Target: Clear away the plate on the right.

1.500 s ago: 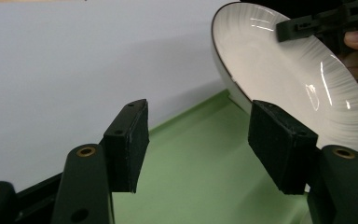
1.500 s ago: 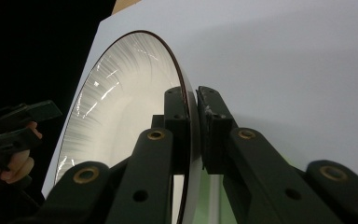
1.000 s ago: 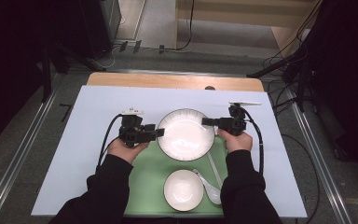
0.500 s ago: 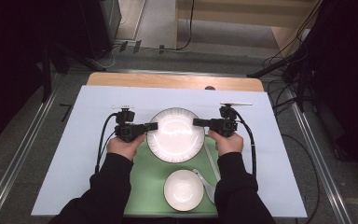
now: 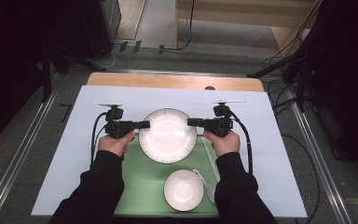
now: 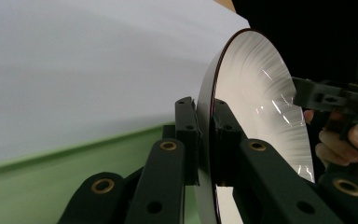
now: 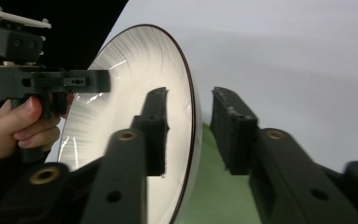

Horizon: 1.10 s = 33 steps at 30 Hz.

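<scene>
In the left gripper view, the plate point(image 6: 261, 116) is cut off by the bottom edge and its rim is hidden between the jaws. In the high view, the person's sleeve point(image 5: 242, 196) covers part of the spoon point(image 5: 206, 184), and the green mat point(image 5: 144, 186) runs under both forearms.

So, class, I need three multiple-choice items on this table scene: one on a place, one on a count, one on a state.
1. Where does the small bowl sit?
A on the green mat
B on bare wood
C on the plate

2. How many round white dishes are there?
A one
B two
C four

3. How does the left gripper stand to the plate?
A far from it
B open above it
C shut on its rim

Answers: 1 A, green surrounds the bowl. 2 B, a plate and a bowl. 3 C, its pads press the rim from both sides.
</scene>
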Tool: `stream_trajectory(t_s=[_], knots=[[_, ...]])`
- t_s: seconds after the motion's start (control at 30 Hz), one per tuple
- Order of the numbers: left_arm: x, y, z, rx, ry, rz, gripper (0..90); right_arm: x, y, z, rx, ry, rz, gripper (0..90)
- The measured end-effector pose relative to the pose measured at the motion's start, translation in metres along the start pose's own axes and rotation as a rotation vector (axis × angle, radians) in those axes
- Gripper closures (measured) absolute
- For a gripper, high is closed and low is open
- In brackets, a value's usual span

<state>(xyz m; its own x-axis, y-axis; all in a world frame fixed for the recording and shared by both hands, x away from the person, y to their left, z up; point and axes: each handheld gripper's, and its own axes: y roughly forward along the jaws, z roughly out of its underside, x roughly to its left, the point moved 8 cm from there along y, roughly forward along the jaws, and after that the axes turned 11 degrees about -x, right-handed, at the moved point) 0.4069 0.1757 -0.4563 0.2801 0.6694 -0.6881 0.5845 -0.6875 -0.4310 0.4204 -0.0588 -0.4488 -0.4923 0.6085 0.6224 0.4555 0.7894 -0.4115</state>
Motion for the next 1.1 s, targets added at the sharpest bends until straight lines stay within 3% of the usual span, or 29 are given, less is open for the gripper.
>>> stream_trajectory(t_s=[0.07, 0.23, 0.43, 0.53, 0.7, 0.9, 1.0, 1.1], knots=[[0.004, -0.004, -0.001, 0.005, -0.002, 0.0, 84.9, -0.001, -0.006, -0.003, -0.023, -0.033, 0.014, 59.5], [0.011, -0.015, -0.003, 0.01, 0.001, -0.013, 84.7, -0.009, -0.022, -0.004, -0.04, -0.049, 0.027, 54.1], [0.019, -0.025, 0.0, 0.022, -0.006, -0.01, 84.7, -0.025, -0.038, 0.003, -0.053, -0.043, 0.026, 49.7], [0.026, -0.029, 0.005, 0.034, -0.009, -0.021, 84.6, -0.034, -0.047, 0.01, -0.053, -0.06, 0.04, 49.7], [0.038, -0.036, 0.014, 0.048, -0.005, -0.039, 84.4, -0.045, -0.06, 0.018, -0.058, -0.048, 0.058, 49.7], [0.047, -0.044, 0.024, 0.07, 0.007, -0.059, 84.3, -0.05, -0.069, 0.026, -0.064, -0.06, 0.076, 49.7], [0.051, -0.046, 0.028, 0.073, 0.009, -0.068, 83.8, -0.049, -0.071, 0.031, -0.065, -0.046, 0.048, 49.7], [0.055, -0.047, 0.032, 0.087, 0.014, -0.08, 83.4, -0.047, -0.073, 0.034, -0.061, -0.068, 0.041, 49.7]])
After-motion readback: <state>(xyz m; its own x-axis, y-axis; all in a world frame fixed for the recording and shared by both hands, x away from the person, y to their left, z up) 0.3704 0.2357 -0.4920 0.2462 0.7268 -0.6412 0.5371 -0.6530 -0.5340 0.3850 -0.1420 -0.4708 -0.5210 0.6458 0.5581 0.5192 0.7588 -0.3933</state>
